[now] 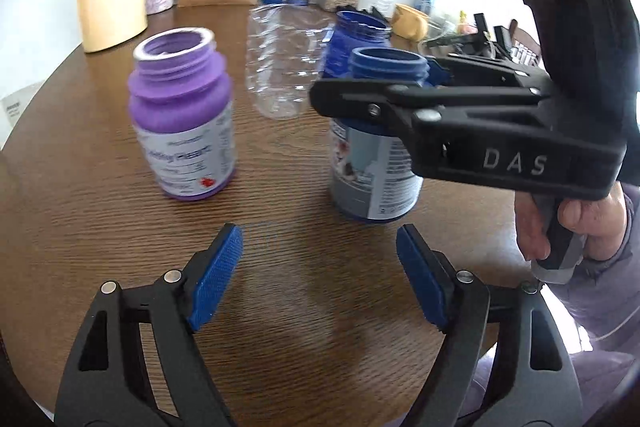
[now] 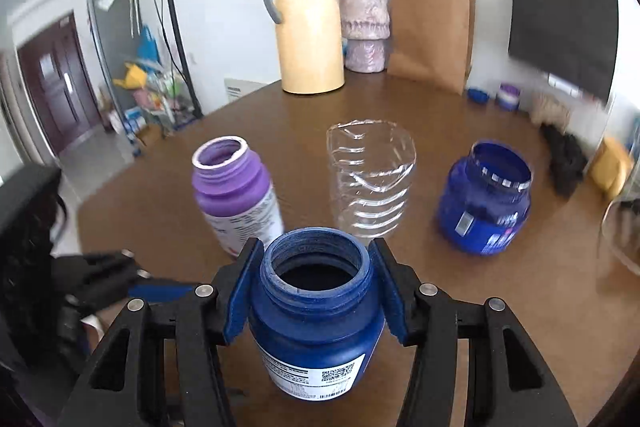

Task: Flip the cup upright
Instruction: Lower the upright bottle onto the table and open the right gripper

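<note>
Right gripper [image 2: 316, 287] jaws clamped on neck of blue jar [image 2: 316, 311], mouth up, base seemingly on counter [image 1: 100, 227], right of purple jar [image 1: 182, 119] — high grip suits uprighting. Left gripper [image 1: 320, 275] jaws wide, empty, near blue jar, clear of it.

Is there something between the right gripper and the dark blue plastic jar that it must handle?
Nothing visible: the right gripper has its blue pads against both sides of the dark blue plastic jar's neck, and the jar is upright.
</note>
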Demonstrator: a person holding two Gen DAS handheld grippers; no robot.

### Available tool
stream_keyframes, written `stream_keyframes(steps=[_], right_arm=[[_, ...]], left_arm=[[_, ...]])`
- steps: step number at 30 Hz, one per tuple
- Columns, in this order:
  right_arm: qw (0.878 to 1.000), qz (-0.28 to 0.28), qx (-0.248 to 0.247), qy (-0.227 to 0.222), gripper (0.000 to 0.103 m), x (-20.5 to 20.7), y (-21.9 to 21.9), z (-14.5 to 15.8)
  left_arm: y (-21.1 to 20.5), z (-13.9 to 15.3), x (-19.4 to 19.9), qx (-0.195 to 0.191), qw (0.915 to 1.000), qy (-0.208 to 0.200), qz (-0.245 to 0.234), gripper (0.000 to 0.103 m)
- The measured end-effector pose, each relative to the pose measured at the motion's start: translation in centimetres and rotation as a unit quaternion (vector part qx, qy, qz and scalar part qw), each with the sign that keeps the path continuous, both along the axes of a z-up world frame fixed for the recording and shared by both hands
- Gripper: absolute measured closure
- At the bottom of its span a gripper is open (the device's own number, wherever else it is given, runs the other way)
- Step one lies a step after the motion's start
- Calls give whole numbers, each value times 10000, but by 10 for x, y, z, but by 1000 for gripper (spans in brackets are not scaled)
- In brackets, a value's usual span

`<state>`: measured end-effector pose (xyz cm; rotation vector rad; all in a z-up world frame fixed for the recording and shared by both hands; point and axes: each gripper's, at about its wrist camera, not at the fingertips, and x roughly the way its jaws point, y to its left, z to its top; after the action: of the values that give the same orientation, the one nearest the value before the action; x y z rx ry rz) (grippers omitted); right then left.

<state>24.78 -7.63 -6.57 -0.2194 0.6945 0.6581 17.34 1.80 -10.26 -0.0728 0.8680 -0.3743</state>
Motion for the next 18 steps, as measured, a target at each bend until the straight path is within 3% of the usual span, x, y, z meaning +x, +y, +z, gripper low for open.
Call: stream_keyframes(steps=[3, 9, 16, 18], right_arm=[[9996, 4, -4, -274, 45, 0, 6, -5], [9997, -42, 72, -234, 45, -2, -9, -4], [9995, -221, 7, -221, 36, -16, -24, -8], [9993, -149, 83, -344, 25, -24, -26, -1]], left_arm=[[8, -1, 1, 1, 9998, 25, 218, 27], [9, 4, 1, 105, 9991, -70, 406, 26], [2, 5, -3, 211, 9991, -147, 336, 25], [0, 6, -6, 250, 9990, -146, 327, 25]])
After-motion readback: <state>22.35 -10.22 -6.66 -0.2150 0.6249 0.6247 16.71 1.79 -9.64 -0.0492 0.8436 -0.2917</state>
